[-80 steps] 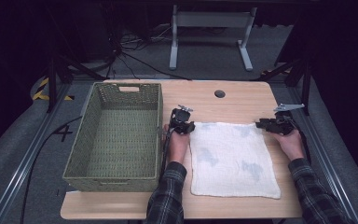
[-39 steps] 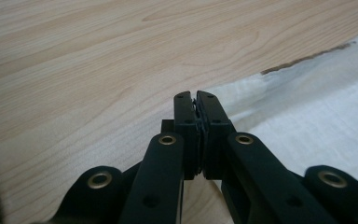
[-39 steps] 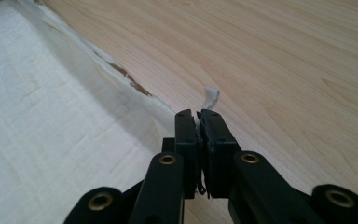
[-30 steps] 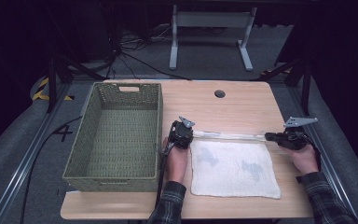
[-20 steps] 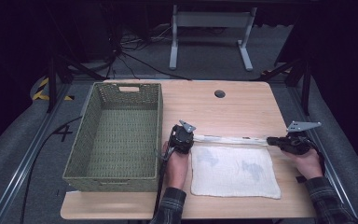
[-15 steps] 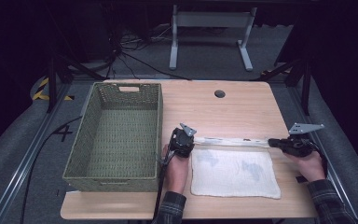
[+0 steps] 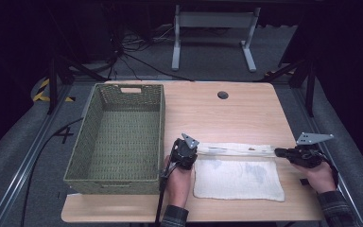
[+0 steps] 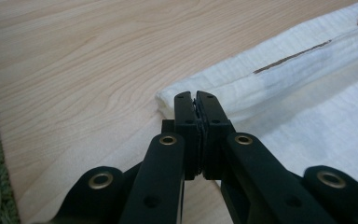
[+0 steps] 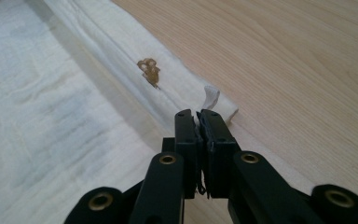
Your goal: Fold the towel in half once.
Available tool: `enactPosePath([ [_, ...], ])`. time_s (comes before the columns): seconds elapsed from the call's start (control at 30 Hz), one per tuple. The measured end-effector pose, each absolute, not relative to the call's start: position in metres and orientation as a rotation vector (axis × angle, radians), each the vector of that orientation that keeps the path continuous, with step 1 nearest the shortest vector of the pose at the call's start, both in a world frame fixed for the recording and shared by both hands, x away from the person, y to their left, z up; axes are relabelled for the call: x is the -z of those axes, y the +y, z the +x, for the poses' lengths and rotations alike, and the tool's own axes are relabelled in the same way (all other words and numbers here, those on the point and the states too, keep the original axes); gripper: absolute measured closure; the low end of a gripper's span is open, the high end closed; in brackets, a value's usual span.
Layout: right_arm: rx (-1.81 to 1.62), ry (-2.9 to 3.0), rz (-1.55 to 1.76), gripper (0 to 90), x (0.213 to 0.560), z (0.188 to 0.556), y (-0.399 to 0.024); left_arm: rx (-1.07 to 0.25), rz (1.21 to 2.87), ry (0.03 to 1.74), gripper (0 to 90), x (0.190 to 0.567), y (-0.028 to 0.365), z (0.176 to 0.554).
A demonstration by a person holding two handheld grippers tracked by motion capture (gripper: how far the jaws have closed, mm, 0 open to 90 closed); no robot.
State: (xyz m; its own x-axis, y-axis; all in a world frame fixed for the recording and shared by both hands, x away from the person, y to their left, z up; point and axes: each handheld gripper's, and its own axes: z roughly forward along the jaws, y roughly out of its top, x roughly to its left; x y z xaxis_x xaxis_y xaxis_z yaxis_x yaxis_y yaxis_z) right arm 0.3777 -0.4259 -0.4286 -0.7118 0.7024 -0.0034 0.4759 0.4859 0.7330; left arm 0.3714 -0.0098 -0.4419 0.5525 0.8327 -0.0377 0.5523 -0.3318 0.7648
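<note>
One wooden tabletop (image 7: 246, 109) carries the work. One green woven basket (image 7: 118, 137) stands at its 9 o'clock side, long axis running from 6 to 12 o'clock, with a handle slot in its far wall.

One white cloth (image 7: 238, 177) lies flat on the tabletop at about 5 o'clock, just beside the basket. Its long axis runs from 9 to 3 o'clock. The far edge is lifted and drawn back over the cloth as a narrow stretched band. A small brown mark (image 9: 148, 70) sits on the band near its right end.

Two claws are in use, one per hand. The left claw (image 7: 194, 152) is fully closed on the far left corner of the cloth; the left gripper view shows the fabric pinched between the jaws. The right claw (image 7: 278, 152) is fully closed on the far right corner, with fabric pinched likewise. The claws point toward each other along the band.

One round hole (image 7: 223, 95) is at 12 o'clock on the tabletop.
</note>
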Motion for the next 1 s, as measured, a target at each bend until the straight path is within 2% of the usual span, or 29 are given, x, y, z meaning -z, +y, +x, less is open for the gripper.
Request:
enactPosePath([
  [0.57, -1.056, 2.454, 0.936, 86.3, 0.426, 0.343, -0.426, -0.466, 2.009, 1.098, 88.2, 0.435, -0.006, 0.332],
  [1.0, -1.060, 2.484, 0.904, 86.2, 0.428, 0.320, -0.426, -0.387, 1.985, 1.090, 88.3, 0.447, 0.003, 0.303],
])
